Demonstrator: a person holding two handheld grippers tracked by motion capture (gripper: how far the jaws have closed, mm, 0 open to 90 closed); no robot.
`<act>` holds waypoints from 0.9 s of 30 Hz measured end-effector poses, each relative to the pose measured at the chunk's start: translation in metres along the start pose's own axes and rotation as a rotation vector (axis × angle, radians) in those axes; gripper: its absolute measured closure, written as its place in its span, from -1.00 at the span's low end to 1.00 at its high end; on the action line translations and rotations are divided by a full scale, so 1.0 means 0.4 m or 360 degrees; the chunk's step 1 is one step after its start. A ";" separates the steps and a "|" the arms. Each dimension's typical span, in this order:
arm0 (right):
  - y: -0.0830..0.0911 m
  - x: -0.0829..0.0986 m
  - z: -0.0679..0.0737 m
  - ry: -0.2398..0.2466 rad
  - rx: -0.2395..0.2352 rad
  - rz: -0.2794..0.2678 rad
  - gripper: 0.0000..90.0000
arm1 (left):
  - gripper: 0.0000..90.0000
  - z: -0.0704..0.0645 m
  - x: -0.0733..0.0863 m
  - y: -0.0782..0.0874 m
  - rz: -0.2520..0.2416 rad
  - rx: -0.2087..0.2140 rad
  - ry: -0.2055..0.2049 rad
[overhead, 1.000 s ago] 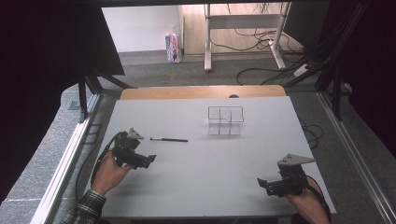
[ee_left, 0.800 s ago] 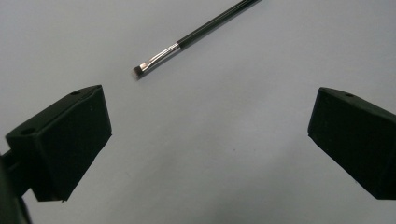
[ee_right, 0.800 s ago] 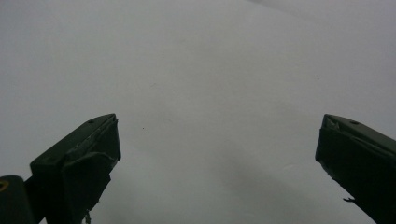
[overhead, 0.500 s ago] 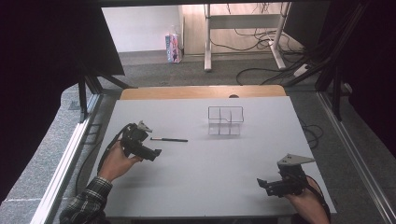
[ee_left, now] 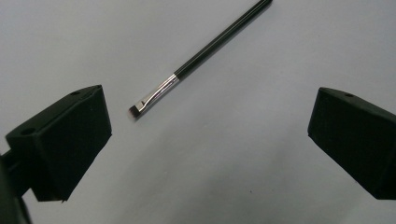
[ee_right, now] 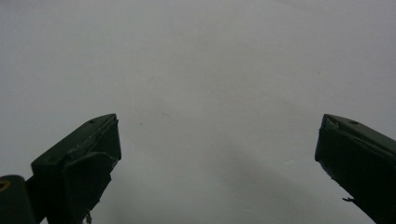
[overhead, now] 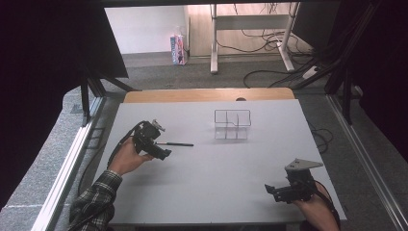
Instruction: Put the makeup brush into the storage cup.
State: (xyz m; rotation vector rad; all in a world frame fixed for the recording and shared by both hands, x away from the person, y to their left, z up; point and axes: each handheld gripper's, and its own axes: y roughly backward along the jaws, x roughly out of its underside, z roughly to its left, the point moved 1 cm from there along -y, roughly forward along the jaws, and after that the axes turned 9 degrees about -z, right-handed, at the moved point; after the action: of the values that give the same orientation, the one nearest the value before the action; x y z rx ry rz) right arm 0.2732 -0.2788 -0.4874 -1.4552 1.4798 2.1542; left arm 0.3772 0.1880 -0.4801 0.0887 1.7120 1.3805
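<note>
A thin black brush (overhead: 177,144) with a silver ferrule lies flat on the grey table (overhead: 211,173), left of centre. My left gripper (overhead: 155,144) hovers at the brush's bristle end, held in a hand with a plaid sleeve. In the left gripper view the brush (ee_left: 205,49) runs diagonally up and to the right from just inside the left jaw. The left gripper (ee_left: 210,107) is open wide and holds nothing. My right gripper (overhead: 272,189) rests near the table's front right corner. In its own view the right gripper (ee_right: 219,123) is open over bare table.
A clear wire-edged organiser (overhead: 232,124) with compartments stands behind the table's centre, to the right of the brush. A wooden strip (overhead: 207,95) edges the table's far side. Cables and desk legs lie on the floor beyond.
My left gripper has moved forward and right across the table until its jaws reach the brush's bristle end. The right gripper has stayed put.
</note>
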 end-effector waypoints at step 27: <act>-0.001 0.000 -0.001 -0.0005 -0.0010 0.0020 -0.99 | -0.93 0.008 -0.105 -0.085 0.0154 0.0112 -0.0150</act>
State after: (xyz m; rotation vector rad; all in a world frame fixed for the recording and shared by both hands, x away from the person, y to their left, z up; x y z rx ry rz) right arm 0.2736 -0.2789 -0.4878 -1.4478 1.4866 2.1694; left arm 0.4194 0.1546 -0.4827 0.2752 1.6964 1.3640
